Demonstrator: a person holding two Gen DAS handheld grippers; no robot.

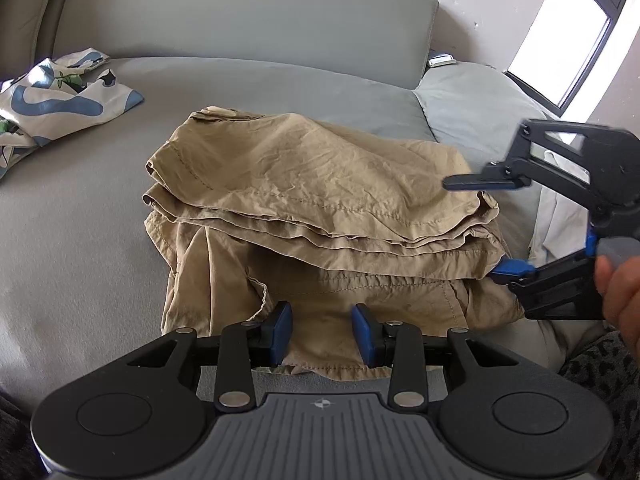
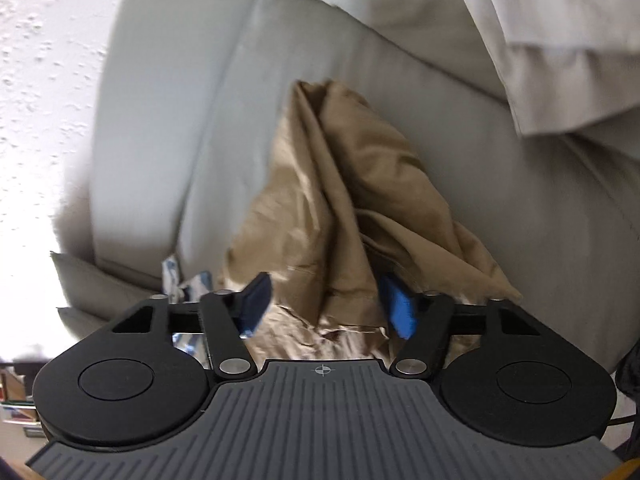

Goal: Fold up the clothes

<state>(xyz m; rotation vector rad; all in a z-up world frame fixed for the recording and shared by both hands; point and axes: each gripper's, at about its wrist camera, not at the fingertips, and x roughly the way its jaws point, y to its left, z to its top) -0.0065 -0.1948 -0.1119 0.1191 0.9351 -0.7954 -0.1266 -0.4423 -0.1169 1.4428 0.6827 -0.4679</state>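
Between left gripper (image 1: pixel 322 334) fingers, khaki trousers (image 1: pixel 320 200) hem

Right gripper (image 2: pixel 326 306) jaws apart over crumpled tan garment (image 2: pixel 344 184) on grey sofa (image 2: pixel 180 120); view blurred.

The crumpled cotton trousers (image 1: pixel 320 216) are plain khaki tan. The padded fabric sofa (image 1: pixel 248 80) is light grey. The bunched garment (image 1: pixel 52 100) at the sofa's end is white with blue swirls and green leaves. Both tongs (image 1: pixel 322 334) (image 2: pixel 326 306) are black with blue pads.
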